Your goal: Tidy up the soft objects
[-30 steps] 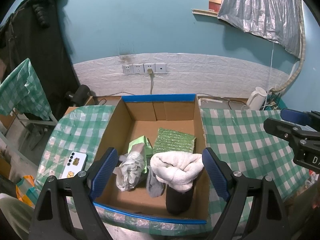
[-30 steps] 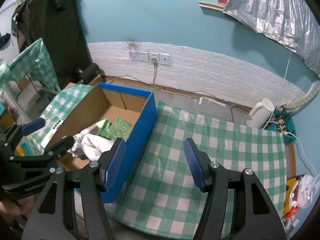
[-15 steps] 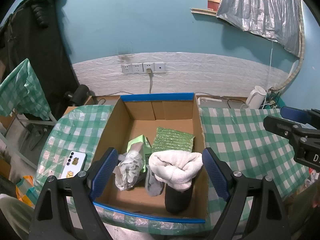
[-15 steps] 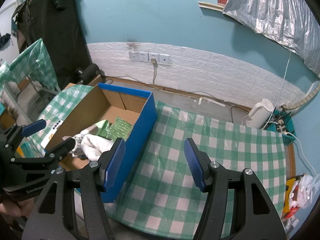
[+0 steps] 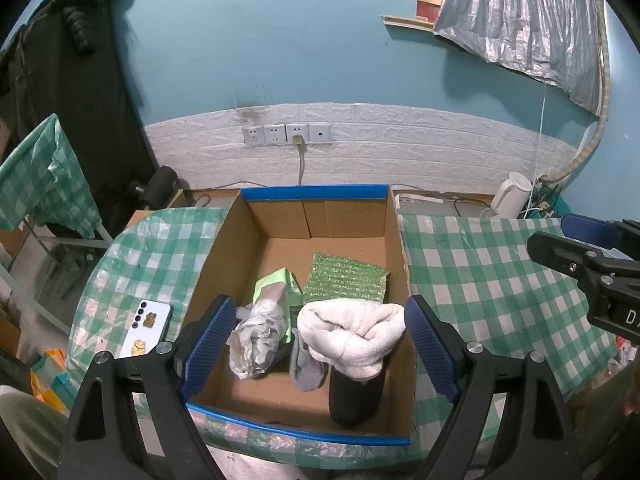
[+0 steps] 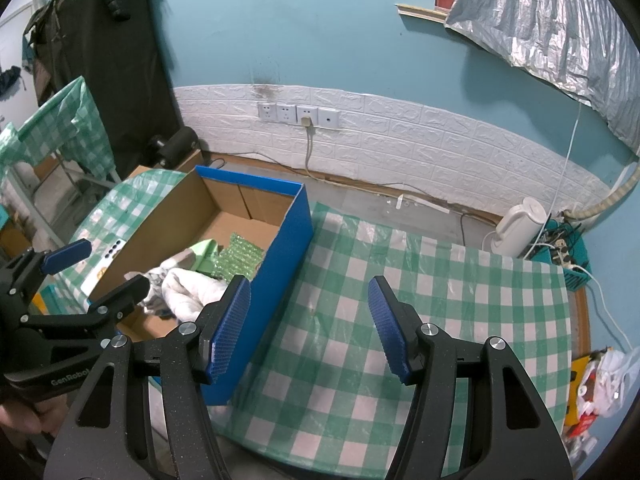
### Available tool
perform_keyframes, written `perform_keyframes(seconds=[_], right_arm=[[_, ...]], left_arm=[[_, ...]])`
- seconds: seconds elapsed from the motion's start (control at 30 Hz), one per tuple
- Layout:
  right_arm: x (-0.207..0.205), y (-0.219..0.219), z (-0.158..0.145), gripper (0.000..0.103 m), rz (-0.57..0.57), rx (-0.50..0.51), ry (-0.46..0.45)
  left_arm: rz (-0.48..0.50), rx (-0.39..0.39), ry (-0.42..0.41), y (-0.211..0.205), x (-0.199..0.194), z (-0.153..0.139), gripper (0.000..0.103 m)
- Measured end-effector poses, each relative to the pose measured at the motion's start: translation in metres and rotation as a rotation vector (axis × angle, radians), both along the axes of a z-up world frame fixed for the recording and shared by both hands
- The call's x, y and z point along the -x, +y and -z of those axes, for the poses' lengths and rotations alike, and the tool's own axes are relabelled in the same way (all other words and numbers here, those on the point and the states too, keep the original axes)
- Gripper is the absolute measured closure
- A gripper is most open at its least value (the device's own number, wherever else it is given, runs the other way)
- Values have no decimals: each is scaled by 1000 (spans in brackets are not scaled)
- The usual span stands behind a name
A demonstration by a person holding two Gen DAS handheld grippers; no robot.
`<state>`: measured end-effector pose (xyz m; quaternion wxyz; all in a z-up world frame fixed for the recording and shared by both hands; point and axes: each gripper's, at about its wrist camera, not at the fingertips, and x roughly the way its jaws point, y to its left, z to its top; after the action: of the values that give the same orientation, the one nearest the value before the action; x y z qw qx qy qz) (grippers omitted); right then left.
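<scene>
A cardboard box with blue edges (image 5: pixel 316 192) stands on the green checked table. Inside lie a white towel (image 5: pixel 352 332) on a black cylinder (image 5: pixel 356 396), a grey sock (image 5: pixel 306 366), a crumpled grey-white bag (image 5: pixel 258 336), a light green pouch (image 5: pixel 280 284) and a green bubble-wrap sheet (image 5: pixel 344 280). My left gripper (image 5: pixel 316 344) is open and empty, held above the box's near end. My right gripper (image 6: pixel 310 320) is open and empty over the table right of the box (image 6: pixel 296 236). The towel also shows in the right wrist view (image 6: pixel 188 288).
A white phone (image 5: pixel 146 328) lies on the table left of the box. The checked tablecloth (image 6: pixel 400 300) spreads right of the box. A white kettle (image 6: pixel 516 228) and cables sit on the floor by the wall. Wall sockets (image 5: pixel 286 134) are behind.
Both grippers have stayed open with almost no movement; the left view has drifted back a touch. The objects in the box have not moved.
</scene>
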<state>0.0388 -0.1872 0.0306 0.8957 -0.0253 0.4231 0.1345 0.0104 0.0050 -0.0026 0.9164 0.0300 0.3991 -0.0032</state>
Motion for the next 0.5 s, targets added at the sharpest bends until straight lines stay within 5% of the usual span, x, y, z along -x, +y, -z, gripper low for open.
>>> perform_keyframes(seconds=[0.5], right_arm=[[0,1,0,42,-1,1,0]], left_arm=[[0,1,2,0,0,0,16]])
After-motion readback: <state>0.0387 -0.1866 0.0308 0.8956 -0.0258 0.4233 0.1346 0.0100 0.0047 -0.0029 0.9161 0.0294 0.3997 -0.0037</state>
